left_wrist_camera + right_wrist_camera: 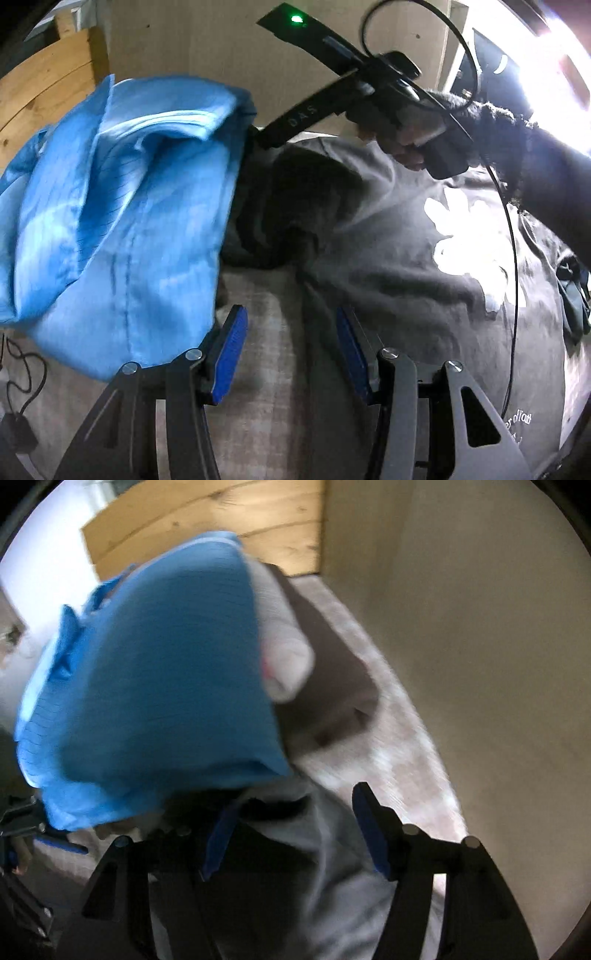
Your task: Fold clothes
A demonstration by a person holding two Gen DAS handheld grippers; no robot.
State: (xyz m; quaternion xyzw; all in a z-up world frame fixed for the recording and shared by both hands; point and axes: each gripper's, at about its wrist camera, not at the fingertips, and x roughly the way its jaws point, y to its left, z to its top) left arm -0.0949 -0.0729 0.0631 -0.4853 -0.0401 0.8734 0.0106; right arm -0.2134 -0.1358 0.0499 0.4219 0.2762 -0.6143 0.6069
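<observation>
Both tongs apart, left tongs (291, 354) and right tongs (295, 834) empty, blue garment (122, 206) left of each.

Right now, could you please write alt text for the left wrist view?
An open left hand-held gripper hovers over a bed, between a blue garment and a dark grey T-shirt with a white print.

My left wrist camera looks forward and down over my left gripper (291, 354), close above the bed's pale grey blanket (258, 332). My right wrist camera sits low over my right gripper (295, 834), facing the beige wall (461, 627). Both views share the crumpled blue satin garment (122, 206) (155, 686) and the wooden headboard (48, 85) (221, 520).
</observation>
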